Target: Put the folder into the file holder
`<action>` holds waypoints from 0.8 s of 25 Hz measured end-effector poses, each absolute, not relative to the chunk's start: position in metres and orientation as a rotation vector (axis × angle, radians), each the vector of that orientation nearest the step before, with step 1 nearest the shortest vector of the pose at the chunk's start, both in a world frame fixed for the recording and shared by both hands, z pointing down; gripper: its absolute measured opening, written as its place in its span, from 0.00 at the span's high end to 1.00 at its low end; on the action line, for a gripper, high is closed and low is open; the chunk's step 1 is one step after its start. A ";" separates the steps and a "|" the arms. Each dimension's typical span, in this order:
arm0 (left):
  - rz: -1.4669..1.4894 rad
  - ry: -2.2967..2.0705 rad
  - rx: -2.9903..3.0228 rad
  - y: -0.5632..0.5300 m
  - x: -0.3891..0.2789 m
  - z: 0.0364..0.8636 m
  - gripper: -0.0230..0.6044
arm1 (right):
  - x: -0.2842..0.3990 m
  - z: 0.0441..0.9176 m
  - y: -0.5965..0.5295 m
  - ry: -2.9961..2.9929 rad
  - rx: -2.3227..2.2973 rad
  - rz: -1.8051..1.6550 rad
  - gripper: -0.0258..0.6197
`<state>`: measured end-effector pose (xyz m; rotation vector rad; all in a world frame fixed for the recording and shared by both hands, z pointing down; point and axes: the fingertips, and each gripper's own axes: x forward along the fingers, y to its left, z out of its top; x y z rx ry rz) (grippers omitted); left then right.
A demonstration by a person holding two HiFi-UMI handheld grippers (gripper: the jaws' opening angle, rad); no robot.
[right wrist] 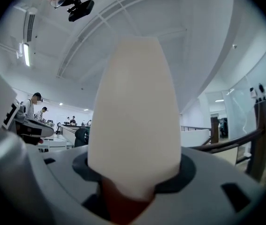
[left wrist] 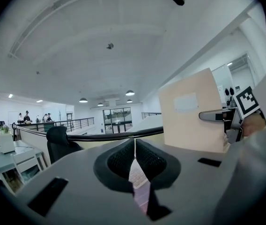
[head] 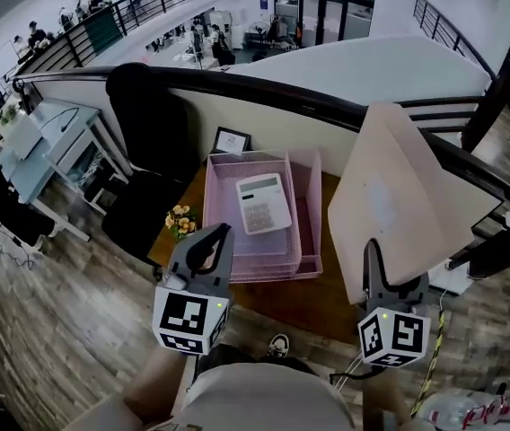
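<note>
The right hand-held gripper (head: pixel 373 257) is pinching the folder (head: pixel 408 200). Its two jaws press on the bottom edge of the folder, one on each side. The folder is a pale tan color. It is up in the air and it leans a bit. It is over the right edge of the table (head: pixel 304 305). It is not in the file holder (head: pixel 310 206). It is to the right of the file holder, and they do not touch.

In the right gripper view the folder (right wrist: pixel 134 121) fills the middle and stands up from between the jaws.

The left hand-held gripper (head: pixel 212 243) has its jaws pressed together. Nothing is between them. It is over the near left corner of the table, near the left side of the file holder. In the left gripper view the two dark pads (left wrist: pixel 121 159) meet in a thin line, and the folder (left wrist: pixel 189 114) shows up high on the right.

The file holder is pink and sits in the middle of the brown table, back toward the far edge. A white calculator (head: pixel 262 203) lies on top of it. Some yellow flowers (head: pixel 180 221) sit at the left edge of the table. A small picture frame (head: pixel 231 140) stands at the far left corner. A black chair (head: pixel 147 119) is just past the left edge.
</note>
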<state>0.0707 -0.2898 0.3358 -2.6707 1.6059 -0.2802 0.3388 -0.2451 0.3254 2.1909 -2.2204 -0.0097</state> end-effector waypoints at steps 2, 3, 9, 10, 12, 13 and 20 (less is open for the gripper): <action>-0.292 1.635 -2.657 -0.293 0.070 0.339 0.94 | 0.339 0.329 -0.253 -2.244 2.171 0.010 0.52; -0.296 1.650 -2.651 -0.294 0.070 0.340 0.94 | 0.338 0.331 -0.257 -2.255 2.161 0.017 0.52; -0.284 1.687 -2.640 -0.304 0.065 0.343 0.94 | 0.330 0.336 -0.271 -2.274 2.127 0.037 0.52; -0.284 1.687 -2.642 -0.305 0.063 0.344 0.94 | 0.328 0.337 -0.272 -2.274 2.126 0.040 0.52; -0.286 1.683 -2.647 -0.308 0.060 0.345 0.94 | 0.323 0.338 -0.275 -2.273 2.127 0.051 0.52; -0.286 1.682 -2.649 -0.309 0.059 0.345 0.94 | 0.321 0.339 -0.277 -2.273 2.125 0.057 0.52; -0.298 1.690 -2.675 -0.316 0.055 0.357 0.94 | 0.304 0.358 -0.297 -2.269 2.112 0.096 0.52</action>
